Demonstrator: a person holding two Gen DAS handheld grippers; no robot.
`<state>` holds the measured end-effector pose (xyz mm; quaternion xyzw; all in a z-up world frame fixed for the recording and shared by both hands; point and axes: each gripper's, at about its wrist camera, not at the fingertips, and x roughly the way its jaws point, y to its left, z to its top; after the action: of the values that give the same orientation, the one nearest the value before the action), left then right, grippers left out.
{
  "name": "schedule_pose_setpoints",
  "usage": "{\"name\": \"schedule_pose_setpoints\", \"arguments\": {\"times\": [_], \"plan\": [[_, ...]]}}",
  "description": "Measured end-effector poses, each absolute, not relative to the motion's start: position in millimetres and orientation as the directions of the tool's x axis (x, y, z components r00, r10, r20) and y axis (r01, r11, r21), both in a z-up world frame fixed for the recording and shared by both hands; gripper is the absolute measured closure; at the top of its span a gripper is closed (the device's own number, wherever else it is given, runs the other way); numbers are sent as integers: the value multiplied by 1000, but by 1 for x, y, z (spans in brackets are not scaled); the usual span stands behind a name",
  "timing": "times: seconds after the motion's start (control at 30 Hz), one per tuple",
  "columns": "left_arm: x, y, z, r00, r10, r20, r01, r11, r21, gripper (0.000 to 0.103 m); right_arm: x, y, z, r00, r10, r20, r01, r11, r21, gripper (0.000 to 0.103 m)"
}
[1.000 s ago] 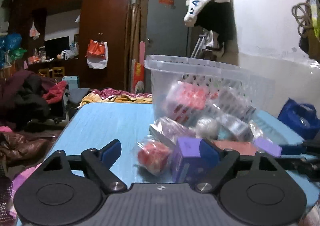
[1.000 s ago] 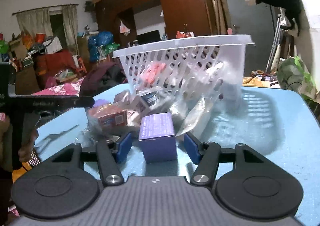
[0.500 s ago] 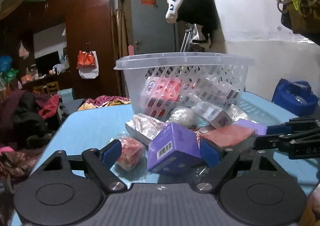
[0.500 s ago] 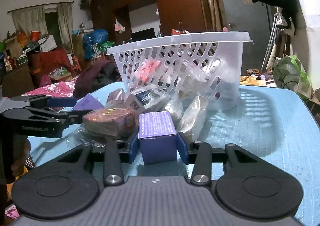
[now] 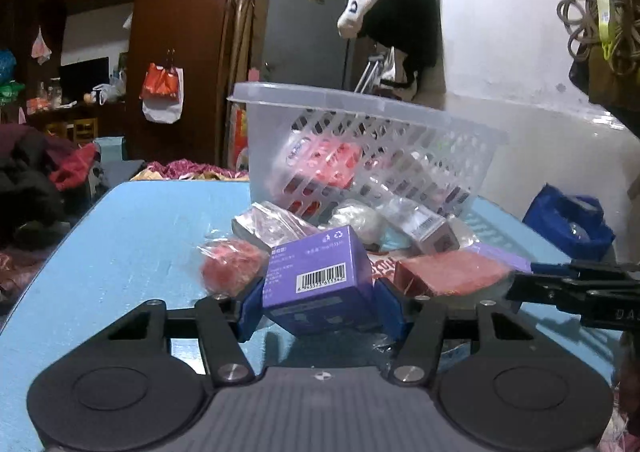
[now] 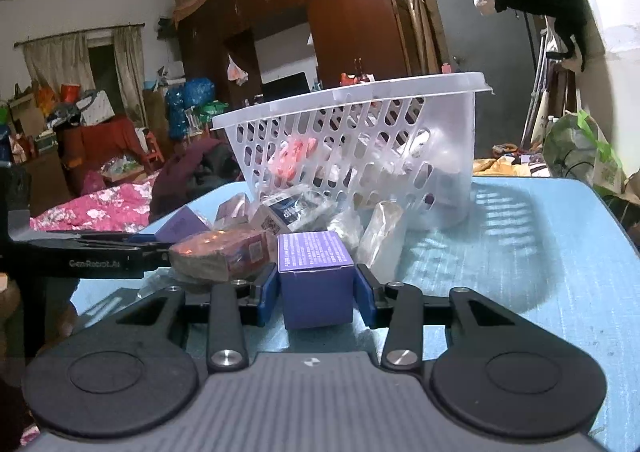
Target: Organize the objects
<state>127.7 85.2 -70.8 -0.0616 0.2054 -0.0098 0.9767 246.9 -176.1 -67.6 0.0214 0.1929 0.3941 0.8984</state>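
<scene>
Near the counter's [image 5: 132, 236] front edge, left view: left gripper [image 5: 318, 310] fingers clamp the barcode box [image 5: 320, 280], tilted; may twist out. Right view: right gripper [image 6: 316, 294] fingers pinch the purple box [image 6: 316, 276]; lifting may snag the red packet [image 6: 220, 256] just beside it.

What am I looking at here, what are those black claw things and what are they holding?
These are two hand-held grippers, each carried by a person, each with a camera looking forward along its two blue-padded fingers. One picture comes from the left gripper, the other from the right gripper. Each is closed on a purple box: the left on a purple box with a barcode, the right on a purple box with small print. They work on a blue table. Behind stands a white plastic basket, tipped up, with wrapped packets inside and more spilled in front, among them a red packet and a red wrapped ball.
</scene>
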Motion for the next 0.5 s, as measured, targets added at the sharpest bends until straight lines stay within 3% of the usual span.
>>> {"name": "schedule_pose_setpoints", "arguments": {"times": [0.3,0.5], "plan": [[116,94,-60,952,-35,-305,-14,987,-157,41,240,-192,-57,638,716,-282,-689,695,205,59],[131,90,-4,985,-21,-171,7,997,-79,41,243,-204,0,675,725,-139,-706,689,166,59]]}}
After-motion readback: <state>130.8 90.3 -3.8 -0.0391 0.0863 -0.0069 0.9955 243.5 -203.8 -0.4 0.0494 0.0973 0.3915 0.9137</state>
